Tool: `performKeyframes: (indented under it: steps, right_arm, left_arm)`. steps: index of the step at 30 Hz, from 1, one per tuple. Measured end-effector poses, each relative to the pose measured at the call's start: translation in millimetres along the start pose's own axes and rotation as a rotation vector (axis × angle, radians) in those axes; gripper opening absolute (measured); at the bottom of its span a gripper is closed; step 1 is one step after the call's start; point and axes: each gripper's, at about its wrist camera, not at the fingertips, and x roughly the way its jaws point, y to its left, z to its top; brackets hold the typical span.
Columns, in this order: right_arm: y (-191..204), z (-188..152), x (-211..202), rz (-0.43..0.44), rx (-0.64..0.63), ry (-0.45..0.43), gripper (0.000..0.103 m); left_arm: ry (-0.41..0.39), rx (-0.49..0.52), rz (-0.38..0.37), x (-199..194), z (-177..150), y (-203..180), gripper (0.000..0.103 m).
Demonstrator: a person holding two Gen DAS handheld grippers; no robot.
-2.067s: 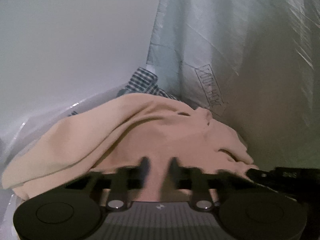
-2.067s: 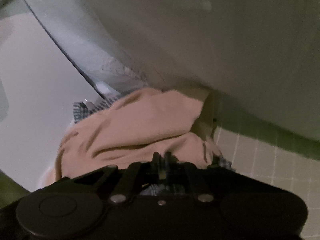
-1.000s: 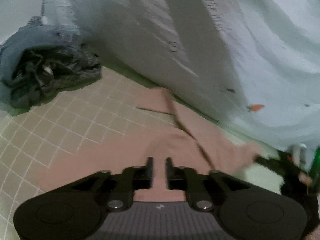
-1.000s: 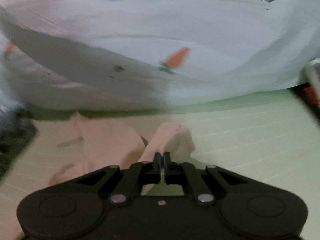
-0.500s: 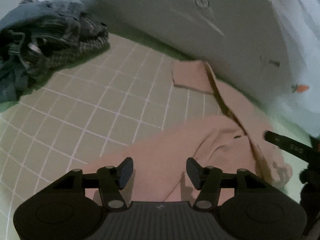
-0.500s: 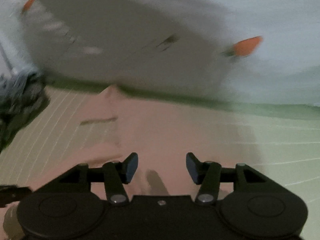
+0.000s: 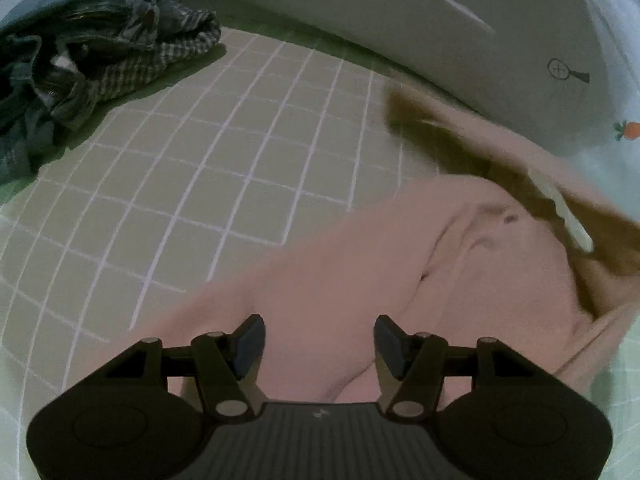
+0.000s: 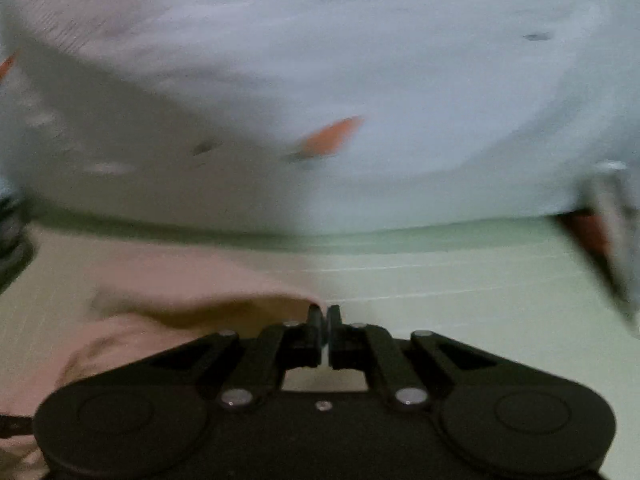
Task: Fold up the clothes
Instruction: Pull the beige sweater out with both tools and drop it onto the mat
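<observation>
Pink garment, green white-gridded mat, dark checked clothes

This looks like a home, likely a bedroom or laundry corner. A pale green mat with a white grid covers the surface, a carrot-printed white sheet hangs behind it, and a heap of unsorted checked and denim clothes and a loose pink garment lie on the mat.

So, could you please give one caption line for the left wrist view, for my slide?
Open left gripper above a pink garment on the green checked mat; dark clothes pile behind.
</observation>
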Motion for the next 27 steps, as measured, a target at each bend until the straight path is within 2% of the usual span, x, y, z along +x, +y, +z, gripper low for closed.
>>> performKeyframes:
  steps: [3,6,7,8,9,13,15,18,22,25,26,27]
  right_arm:
    - [-38,-27,-6,-0.112,0.012,0.061,0.003]
    - [-69,-54,8,-0.17,0.066,0.199,0.004]
    - [-78,-60,11,-0.179,0.088,0.239,0.006]
    - [-82,-64,9,-0.179,0.093,0.25,0.018]
    - [-82,-64,10,-0.176,0.083,0.251,0.027]
    - [-78,-55,8,-0.139,-0.002,0.205,0.043]
    - [-70,-52,14,-0.096,-0.058,0.196,0.055]
    - [-51,-48,31,-0.03,-0.165,0.198,0.061]
    - [-22,-47,59,0.033,-0.304,0.24,0.068]
    - [-13,-51,72,0.02,-0.361,0.256,0.068]
    - [-15,-51,74,0.011,-0.357,0.263,0.062]
    - [-19,-50,75,0.005,-0.342,0.266,0.044]
  left_arm:
    - [0.006,-0.017,-0.03,-7,-13,-7,0.062]
    - [-0.004,0.024,-0.01,-15,-27,-26,0.062]
    - [-0.01,0.037,-0.011,-18,-31,-31,0.062]
    - [-0.018,0.045,-0.016,-21,-33,-37,0.062]
    - [-0.025,0.056,-0.022,-23,-35,-44,0.062]
    - [-0.051,0.112,-0.059,-24,-33,-71,0.062]
    - [-0.062,0.143,-0.079,-23,-32,-86,0.062]
    - [-0.06,0.203,-0.116,-9,-27,-113,0.062]
    - [-0.021,0.295,-0.143,15,-24,-139,0.062]
    - [0.004,0.356,-0.104,28,-26,-150,0.051]
    - [0.002,0.377,-0.078,30,-26,-151,0.038]
    - [0.0,0.392,-0.052,31,-25,-152,0.022]
